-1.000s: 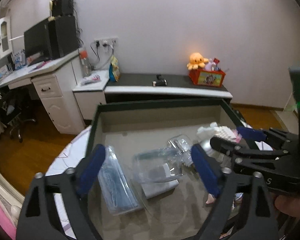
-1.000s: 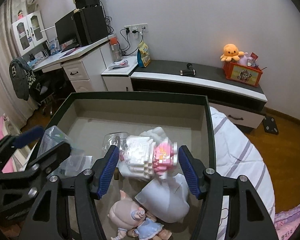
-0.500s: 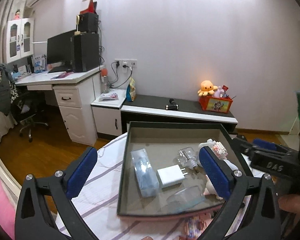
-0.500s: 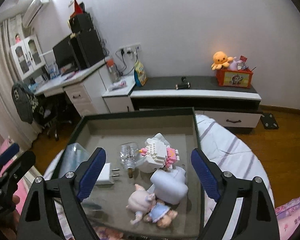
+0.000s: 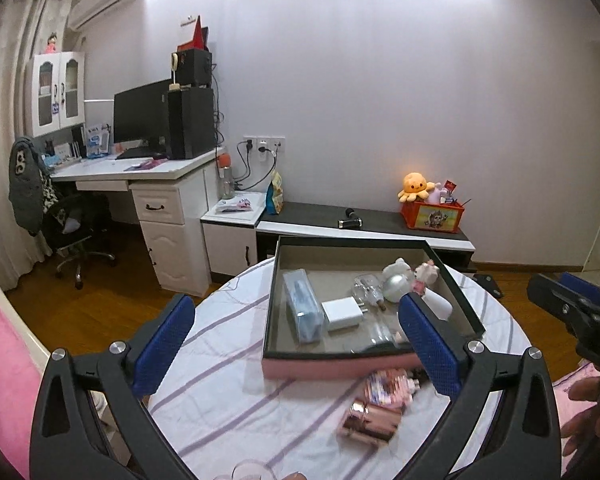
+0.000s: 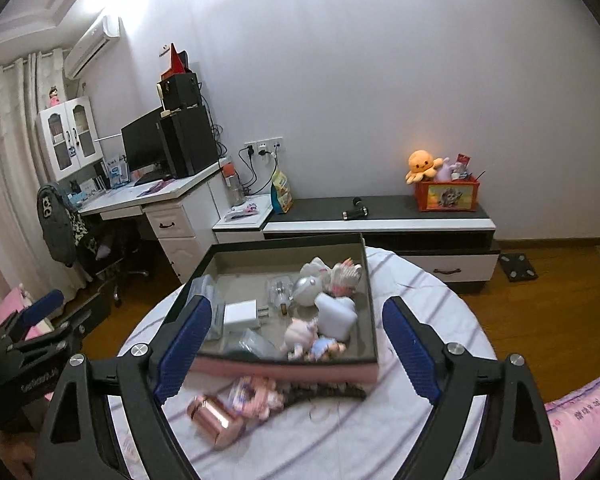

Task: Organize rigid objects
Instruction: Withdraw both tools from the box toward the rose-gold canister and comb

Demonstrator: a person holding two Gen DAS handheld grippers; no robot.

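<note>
A pink-sided box with a dark rim (image 5: 340,368) (image 6: 284,368) stands on a round table under a striped cloth (image 5: 228,380). Inside lie a white charger (image 5: 342,314), a blue packet in a clear case (image 5: 302,310), a small doll (image 6: 300,334), a white pouch (image 6: 336,314) and clear plastic pieces. In front of the box lie a rose-gold cylinder (image 5: 370,422) (image 6: 216,420), a pink block toy (image 6: 252,394) and a dark hair clip (image 6: 324,392). My left gripper (image 5: 296,300) and right gripper (image 6: 296,304) hover open above the table's near side, holding nothing.
A white desk with a monitor (image 5: 148,168) and an office chair (image 5: 72,224) stand at the left. A low cabinet (image 5: 364,232) runs along the far wall. Pink bedding (image 6: 580,412) lies at the lower right. A hand (image 5: 584,400) holds the right gripper's handle.
Both grippers have pulled back and upward out of the box, and their jaws have spread wider. The whole box and the items in front of it have come into view.
</note>
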